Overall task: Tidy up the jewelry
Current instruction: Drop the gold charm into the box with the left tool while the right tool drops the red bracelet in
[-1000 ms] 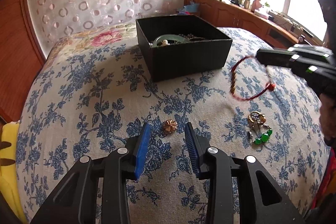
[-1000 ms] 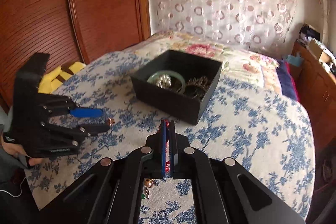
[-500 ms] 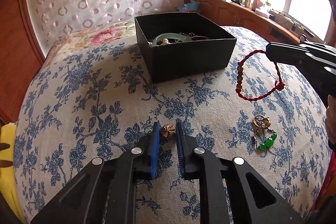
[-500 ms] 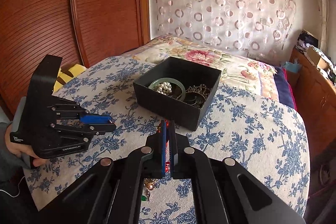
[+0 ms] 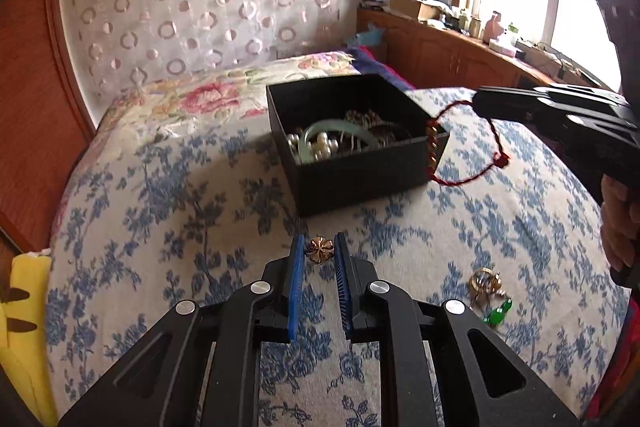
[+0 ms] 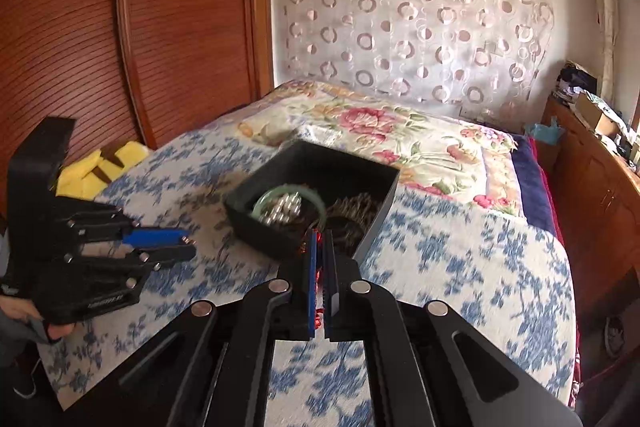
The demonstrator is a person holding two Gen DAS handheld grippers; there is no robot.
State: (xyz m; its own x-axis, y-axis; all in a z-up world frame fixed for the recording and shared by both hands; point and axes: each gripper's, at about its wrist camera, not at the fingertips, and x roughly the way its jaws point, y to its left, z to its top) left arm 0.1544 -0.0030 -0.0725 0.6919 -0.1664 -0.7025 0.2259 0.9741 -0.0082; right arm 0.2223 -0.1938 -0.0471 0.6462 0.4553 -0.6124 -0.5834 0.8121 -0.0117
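Observation:
A black open box (image 5: 360,171) sits on the blue-flowered bedspread and holds a green bangle (image 5: 340,131), pearls and chains; it also shows in the right wrist view (image 6: 280,235). My left gripper (image 5: 319,251) is shut on a small copper flower brooch (image 5: 319,249), held at the fingertips just above the cloth in front of the box. My right gripper (image 6: 319,247) is shut on a red cord bracelet (image 5: 464,147) with gold beads, which hangs by the box's right corner. A gold ring with green stones (image 5: 490,293) lies on the bedspread to the right.
A floral pillow (image 5: 224,95) lies behind the box, a wooden wardrobe (image 6: 120,27) stands at the left, and a yellow item (image 5: 24,327) is at the bed's left edge. A wooden cabinet (image 5: 452,55) with clutter runs under the window at the right.
My left gripper closed on the brooch and lifted it toward the box. My right gripper carried the red bracelet up and left to the box's right corner.

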